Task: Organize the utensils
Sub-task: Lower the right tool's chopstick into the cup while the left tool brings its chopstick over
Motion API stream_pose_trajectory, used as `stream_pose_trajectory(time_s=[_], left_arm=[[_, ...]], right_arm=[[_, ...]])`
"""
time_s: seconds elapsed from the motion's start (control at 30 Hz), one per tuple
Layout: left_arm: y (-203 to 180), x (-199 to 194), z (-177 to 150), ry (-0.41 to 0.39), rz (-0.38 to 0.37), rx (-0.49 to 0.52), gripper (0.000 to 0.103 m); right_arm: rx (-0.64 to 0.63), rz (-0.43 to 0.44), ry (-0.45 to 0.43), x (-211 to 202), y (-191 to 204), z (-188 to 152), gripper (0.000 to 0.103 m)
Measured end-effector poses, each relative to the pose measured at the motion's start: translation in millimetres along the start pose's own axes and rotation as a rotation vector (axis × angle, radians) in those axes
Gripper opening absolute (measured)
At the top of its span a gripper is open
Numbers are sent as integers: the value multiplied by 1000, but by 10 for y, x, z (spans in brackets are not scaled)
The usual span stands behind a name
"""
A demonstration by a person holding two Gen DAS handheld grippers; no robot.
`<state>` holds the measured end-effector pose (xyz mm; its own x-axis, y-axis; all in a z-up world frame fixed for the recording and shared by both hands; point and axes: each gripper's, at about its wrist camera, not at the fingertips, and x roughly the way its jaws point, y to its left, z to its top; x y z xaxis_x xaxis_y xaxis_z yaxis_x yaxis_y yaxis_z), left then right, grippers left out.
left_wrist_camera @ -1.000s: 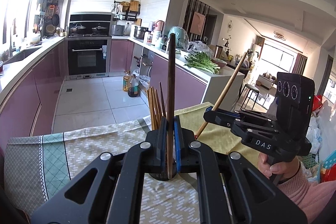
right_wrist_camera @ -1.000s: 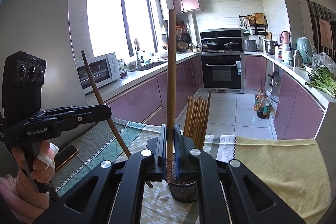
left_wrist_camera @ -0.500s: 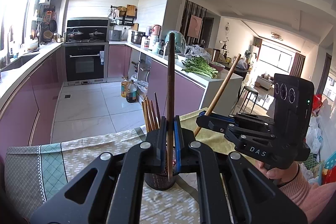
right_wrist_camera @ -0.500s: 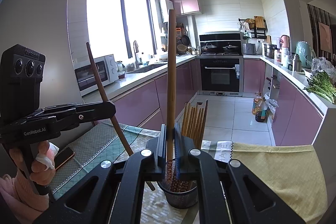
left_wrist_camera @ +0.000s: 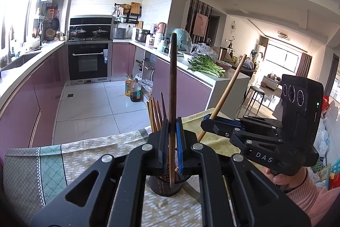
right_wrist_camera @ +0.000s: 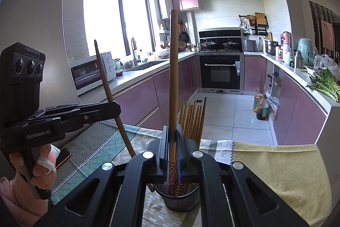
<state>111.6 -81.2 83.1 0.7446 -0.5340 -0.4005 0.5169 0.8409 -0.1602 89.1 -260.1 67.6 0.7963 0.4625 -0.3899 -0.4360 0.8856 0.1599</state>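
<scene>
- left gripper [left_wrist_camera: 171, 143] is pinching a dark chopstick [left_wrist_camera: 172, 82] between its fingers, stick standing nearly upright with its tip already dipping into the mesh holder [left_wrist_camera: 163, 186]. Looks like the drop-in step to me. The risk: the grip is sitting low on a long stick, so if the fingers are letting go while it's leaning, it's probably tipping sideways and missing the cup
- the holder is sitting on the patterned cloth [left_wrist_camera: 89, 154] on the bench, and it's light-looking mesh. It's already carrying a bunch of chopsticks [left_wrist_camera: 154, 114] all leaning to one side, so any sideways shove from a stick going in could be knocking it over or dragging it along the cloth
- both sticks are heading for the same small opening, so they could be jamming against each other or against the bunch inside; I'd be doing one at a time
- right gripper [right_wrist_camera: 171, 149] is clamping a lighter bamboo chopstick [right_wrist_camera: 173, 78] the same way, lower end down over the holder [right_wrist_camera: 180, 199], though I can't tell if that tip is actually inside the rim. In the left view it's tilting hard, so releasing like that could be sending it onto the yellow cloth [right_wrist_camera: 276, 163]
- the two grippers are hanging close together, so a bump between them could be twisting a stick loose
</scene>
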Motion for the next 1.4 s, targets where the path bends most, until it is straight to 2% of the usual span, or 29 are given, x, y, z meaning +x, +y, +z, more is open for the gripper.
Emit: stream_pose_trajectory(time_s=[0.43,1.4], left_arm=[[-62,-41,108,-33,-5,8,7],[-55,255,24,84,33,20,7]], right_arm=[[10,-7,14,62,-44,-10,6],[20,-14,88,309,-79,-152,6]])
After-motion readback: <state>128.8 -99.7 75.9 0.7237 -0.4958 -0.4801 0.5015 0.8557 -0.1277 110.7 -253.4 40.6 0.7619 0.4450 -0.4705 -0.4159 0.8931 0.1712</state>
